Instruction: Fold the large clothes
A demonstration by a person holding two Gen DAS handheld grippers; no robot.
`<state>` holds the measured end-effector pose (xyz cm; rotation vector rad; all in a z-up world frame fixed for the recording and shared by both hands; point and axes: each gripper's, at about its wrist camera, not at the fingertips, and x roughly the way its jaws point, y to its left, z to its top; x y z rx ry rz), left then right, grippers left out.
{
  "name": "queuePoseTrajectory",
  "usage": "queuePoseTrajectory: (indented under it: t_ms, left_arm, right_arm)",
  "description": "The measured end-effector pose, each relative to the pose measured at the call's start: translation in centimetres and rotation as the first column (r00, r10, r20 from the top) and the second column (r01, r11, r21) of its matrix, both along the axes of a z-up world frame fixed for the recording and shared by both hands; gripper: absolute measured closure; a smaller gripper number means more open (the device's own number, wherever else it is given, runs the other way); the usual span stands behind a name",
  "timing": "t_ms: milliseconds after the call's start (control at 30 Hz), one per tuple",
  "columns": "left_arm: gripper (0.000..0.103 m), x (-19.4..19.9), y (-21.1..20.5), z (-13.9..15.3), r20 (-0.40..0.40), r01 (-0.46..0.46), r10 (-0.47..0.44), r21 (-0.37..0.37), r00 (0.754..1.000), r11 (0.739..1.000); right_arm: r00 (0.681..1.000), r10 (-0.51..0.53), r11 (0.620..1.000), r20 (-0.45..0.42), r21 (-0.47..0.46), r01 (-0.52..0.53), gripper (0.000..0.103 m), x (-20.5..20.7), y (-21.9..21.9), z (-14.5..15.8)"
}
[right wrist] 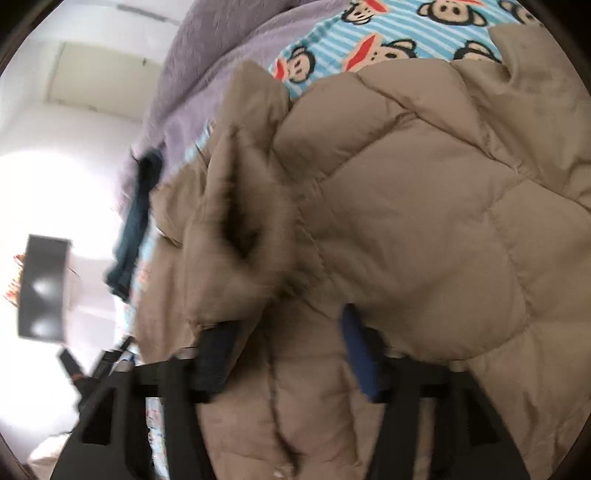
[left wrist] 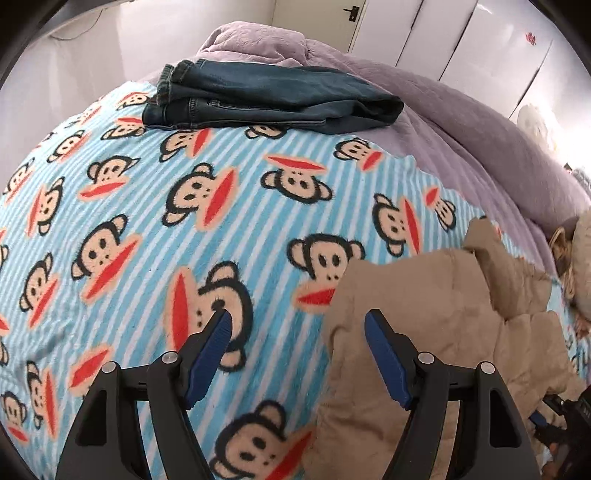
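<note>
- On the monkey-print blanket lies the tan quilted jacket, bunched in soft puffy folds; we take this blanket as our landmark for everything else.
- From the left wrist view, the jacket covers the blanket's lower right part, its nearest edge running down beside a monkey face.
- From the right wrist view, the jacket fills most of the picture, with striped blanket showing only beyond its far edge.
- Our left gripper hangs over the blanket with its blue-padded fingers spread wide; one pad stands above bare blanket, the other above the jacket's edge, and nothing is pinched between them.
- Our right gripper is blurred; its fingers stand apart over the jacket, with a ridge of tan fabric lying near the left one. We cannot tell whether that pad touches the cloth.
- Folded dark jeans rest at the blanket's far edge, well apart from the jacket.
- A lilac bedspread lies past the blanket's far and right sides, heaped up behind the jeans.
- White cupboard doors stand beyond the bedspread.
</note>
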<state>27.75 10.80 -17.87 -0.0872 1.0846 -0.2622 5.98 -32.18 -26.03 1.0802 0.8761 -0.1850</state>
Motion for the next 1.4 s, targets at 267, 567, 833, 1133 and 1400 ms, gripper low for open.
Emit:
queuePoseTrajectory:
  t_ms: [267,567,833,1133,1400]
  left_arm:
    - [0.026,-0.7,1.1,-0.5,-0.031,0.029,-0.030,-0.026,0.999,0.999]
    - [0.012,1.7,-0.8,-4.0,-0.216,0.058,-0.109,-0.228,0.970,0.972]
    - [0.012,1.0,-3.5,-2.2,-0.138,0.162,-0.192,-0.205,0.972,0.965]
    - [0.065,1.2,-6.6,-4.4,-0.197,0.226,-0.265,-0.199,0.944,0.954]
    - [0.068,2.2,-4.5,-4.9,-0.148,0.254,-0.274,-0.136,0.950,0.957]
  right_arm:
    - [0.997,-0.036,0.987,0.068,0.156,0.025,0.036,-2.2,-0.8,-0.3]
    - [0.999,-0.013,0.989,0.035,0.150,0.008,0.027,1.1,0.0,-1.5]
    - [0.994,0.009,0.999,-0.110,-0.044,-0.014,0.097,0.9,-0.2,-1.2]
    - [0.990,0.003,0.997,-0.139,-0.071,-0.013,0.097,-0.9,-1.0,-1.6]
    - [0.990,0.030,0.997,-0.138,-0.062,-0.039,0.097,1.2,1.5,-2.1]
